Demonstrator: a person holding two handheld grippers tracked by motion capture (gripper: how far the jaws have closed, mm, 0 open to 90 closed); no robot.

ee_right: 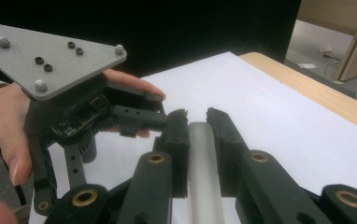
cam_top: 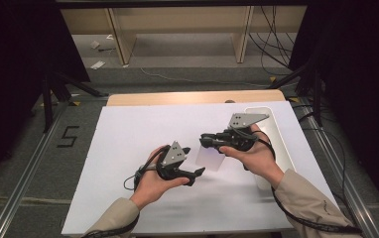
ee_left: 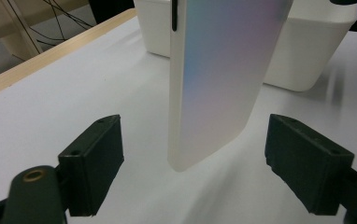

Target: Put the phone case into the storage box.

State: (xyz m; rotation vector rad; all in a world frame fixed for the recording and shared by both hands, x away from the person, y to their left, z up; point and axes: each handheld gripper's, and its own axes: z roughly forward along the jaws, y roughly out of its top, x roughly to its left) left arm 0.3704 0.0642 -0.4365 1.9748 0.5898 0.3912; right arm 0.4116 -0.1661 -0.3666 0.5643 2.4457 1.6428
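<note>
— White board laid over a wooden table (cam_top: pixel 192 97) forms the work surface, with dark curtains at both sides and pale shelving behind. What is being handled?

— A thin, flat, rounded-corner slab (ee_left: pixel 218 79) with a pearly sheen, perhaps a phone or its case, is held upright above the board, between the two hands. Its narrow edge is seen clamped between the jaws of the right gripper (ee_right: pixel 196 122) in that gripper's own view.

— And the left gripper (ee_left: pixel 193 163)?

— Its jaws are spread wide on either side of the slab's lower end, with neither pad touching it. A hand-over, or a second grip, is judged to be in preparation.

— What could go wrong?

— The slab is gripped only by a thin edge, so it could be levered or twisted out of the right jaws if the left ones are closed off-centre or driven into its corner. A smooth face could also be expected to slip. If the right grip is let go before the left one has closed, a fall onto the board is likely.

— What lies around it?

— A white bin (ee_left: pixel 307 56) stands on the board just beyond the slab, towards the right edge. Nothing is seen between the left jaws and the slab; cables (cam_top: pixel 286 44) lie on the floor well apart.
</note>
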